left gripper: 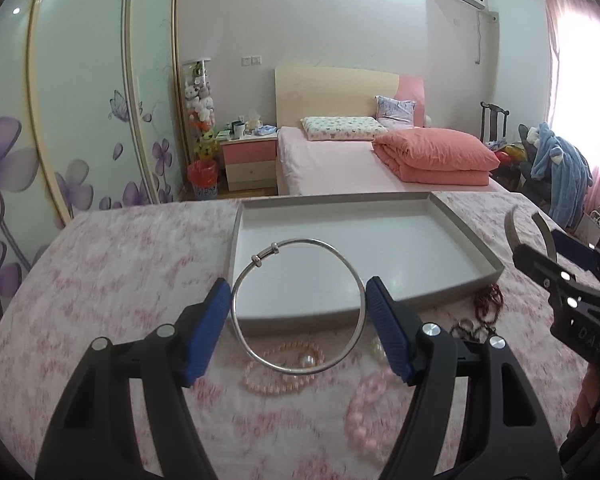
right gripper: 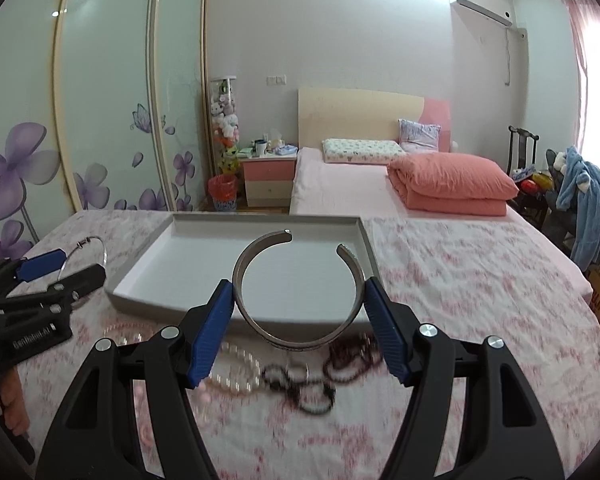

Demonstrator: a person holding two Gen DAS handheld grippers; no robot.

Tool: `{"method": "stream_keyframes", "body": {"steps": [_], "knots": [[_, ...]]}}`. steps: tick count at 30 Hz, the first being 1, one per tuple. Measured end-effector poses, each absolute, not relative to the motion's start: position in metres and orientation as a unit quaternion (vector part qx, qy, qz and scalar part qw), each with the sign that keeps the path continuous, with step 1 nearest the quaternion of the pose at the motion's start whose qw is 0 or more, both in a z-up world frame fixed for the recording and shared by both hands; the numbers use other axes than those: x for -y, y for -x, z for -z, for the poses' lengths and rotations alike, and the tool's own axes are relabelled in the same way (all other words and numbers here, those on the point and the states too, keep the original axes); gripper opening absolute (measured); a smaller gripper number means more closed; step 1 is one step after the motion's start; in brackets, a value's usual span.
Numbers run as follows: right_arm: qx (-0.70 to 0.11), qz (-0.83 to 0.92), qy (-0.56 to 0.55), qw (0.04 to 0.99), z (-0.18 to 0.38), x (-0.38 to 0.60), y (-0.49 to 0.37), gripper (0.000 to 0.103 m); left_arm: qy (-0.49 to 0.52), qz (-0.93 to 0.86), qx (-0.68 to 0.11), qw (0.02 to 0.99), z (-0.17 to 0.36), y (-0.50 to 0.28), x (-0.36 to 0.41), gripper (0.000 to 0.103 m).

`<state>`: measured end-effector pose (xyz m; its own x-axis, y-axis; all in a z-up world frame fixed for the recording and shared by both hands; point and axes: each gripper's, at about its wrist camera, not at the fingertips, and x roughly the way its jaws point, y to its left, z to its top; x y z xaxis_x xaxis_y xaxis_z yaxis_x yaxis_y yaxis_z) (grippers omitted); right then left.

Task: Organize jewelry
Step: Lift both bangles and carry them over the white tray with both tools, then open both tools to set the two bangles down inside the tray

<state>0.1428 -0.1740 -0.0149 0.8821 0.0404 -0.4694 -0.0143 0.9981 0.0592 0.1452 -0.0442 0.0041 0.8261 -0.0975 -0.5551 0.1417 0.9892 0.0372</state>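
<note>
My left gripper (left gripper: 299,296) is shut on a thin silver bangle (left gripper: 332,250), held up in front of the grey tray (left gripper: 476,240). My right gripper (right gripper: 299,296) is shut on a wide silver cuff bracelet (right gripper: 256,250) with its gap facing the tray (right gripper: 364,240). On the pink floral cloth lie a pearl necklace (left gripper: 276,384), pink beads (left gripper: 364,412), dark red beads (left gripper: 492,300) and a dark chain (right gripper: 300,388). The right gripper (left gripper: 556,256) shows at the right edge of the left wrist view, the left gripper (right gripper: 60,268) at the left edge of the right wrist view.
The tray lies on a surface covered with pink floral cloth (left gripper: 120,280). Behind it stand a bed with a folded salmon quilt (left gripper: 436,156), a nightstand (left gripper: 248,160) and a mirrored wardrobe with purple flowers (left gripper: 80,120). A hand (right gripper: 12,404) shows at the lower left.
</note>
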Motion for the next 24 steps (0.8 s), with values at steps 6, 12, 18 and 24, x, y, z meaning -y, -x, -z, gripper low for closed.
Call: {"method": "stream_keyframes", "body": {"steps": [6, 12, 18, 24], "knots": [[-0.248, -0.014, -0.022, 0.968, 0.018, 0.171, -0.184, 0.067, -0.052, 0.061, -0.292, 0.953, 0.003, -0.184, 0.051, 0.068], [-0.291, -0.020, -0.036, 0.956, 0.034, 0.173, -0.233, 0.067, -0.054, 0.065, -0.315, 0.945, 0.018, -0.225, 0.057, 0.068], [-0.353, -0.032, -0.046, 0.934, 0.061, 0.171, -0.265, 0.067, -0.047, 0.070, -0.356, 0.931, 0.041, -0.256, 0.058, 0.068], [-0.398, -0.035, -0.062, 0.915, 0.080, 0.177, -0.281, 0.067, -0.044, 0.073, -0.379, 0.921, 0.059, -0.269, 0.057, 0.068]]}}
